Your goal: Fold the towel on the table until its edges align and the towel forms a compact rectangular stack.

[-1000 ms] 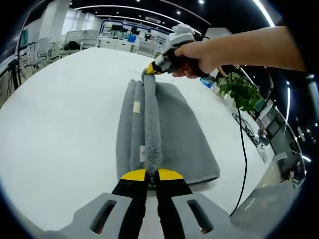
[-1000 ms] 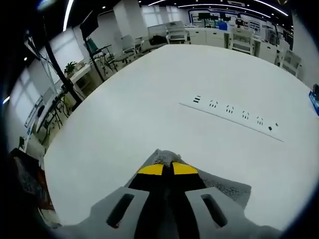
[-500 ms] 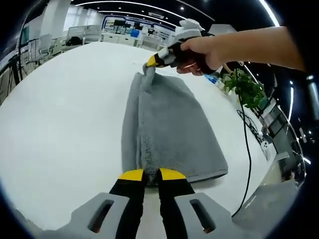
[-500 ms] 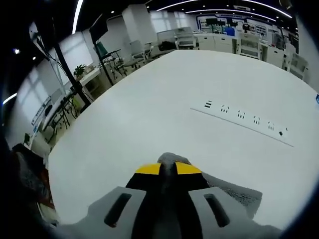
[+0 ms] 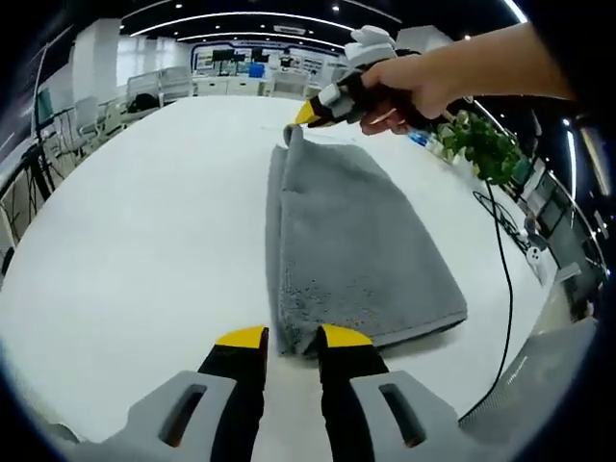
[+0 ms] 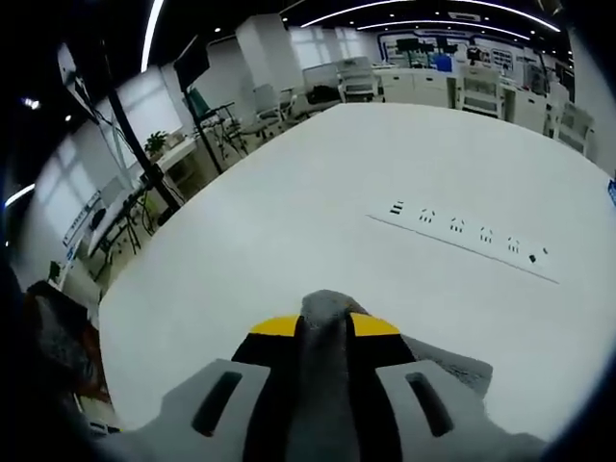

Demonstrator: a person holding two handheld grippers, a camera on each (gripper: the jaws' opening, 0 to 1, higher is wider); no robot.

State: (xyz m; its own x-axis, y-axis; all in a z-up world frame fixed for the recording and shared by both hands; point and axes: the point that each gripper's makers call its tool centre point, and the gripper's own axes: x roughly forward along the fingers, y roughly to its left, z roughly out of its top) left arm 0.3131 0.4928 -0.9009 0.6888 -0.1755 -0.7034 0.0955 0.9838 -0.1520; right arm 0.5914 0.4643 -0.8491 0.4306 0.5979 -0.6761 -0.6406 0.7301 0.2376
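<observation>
Grey towel (image 5: 356, 245) folded lengthwise on white table (image 5: 144, 221), long strip.
Right gripper (image 5: 306, 114) pinches far corner, cloth betw. its jaws; person's hand (image 5: 404, 87) holds it. Left gripper (image 5: 292, 339) spread, just off near edge, not touching. Outlet strip (image 6: 472, 241) well apart.

One grey towel (image 5: 356, 241) on one white worktop (image 5: 144, 241), and that's the lot for cloth. Two tongs: the left tongs (image 5: 289, 339) at the near end, the right tongs (image 5: 310, 114) at the far corner, with one hand (image 5: 404, 87) gripping them. One potted plant (image 5: 486, 149) and one black cable (image 5: 505, 289) off the edge. One row of sockets (image 6: 467, 241) set in the worktop.
</observation>
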